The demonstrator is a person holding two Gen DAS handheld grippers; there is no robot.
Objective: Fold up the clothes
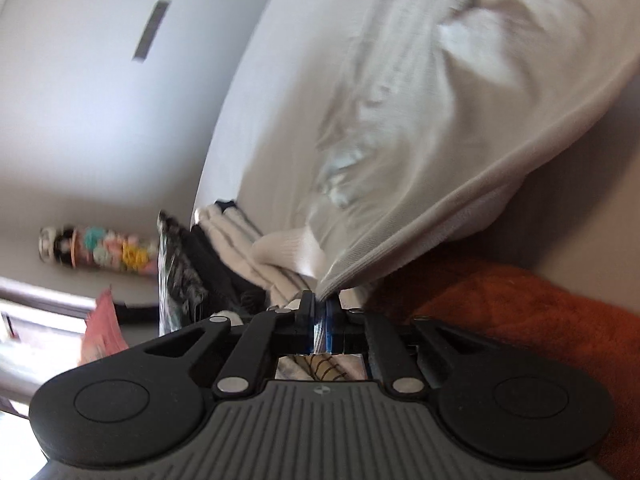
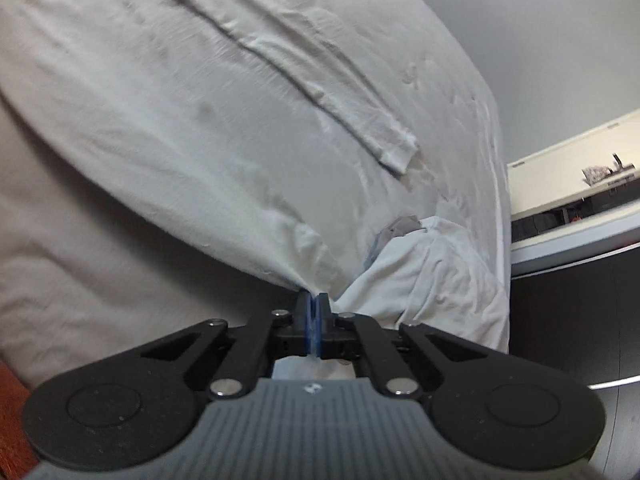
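A white garment hangs stretched in the air, and I hold it with both grippers. My left gripper is shut on its ribbed hem edge; the cloth rises up and to the right from the jaws. My right gripper is shut on another edge of the same white garment, which spreads upward and fills most of that view. A folded strip of cloth crosses its upper part, and a bunched part hangs to the right of the jaws.
A pile of other clothes, white, striped and black, lies behind the left gripper. An orange cloth lies to its right. A beige sheet lies at the left of the right wrist view, and a white shelf unit stands at the right.
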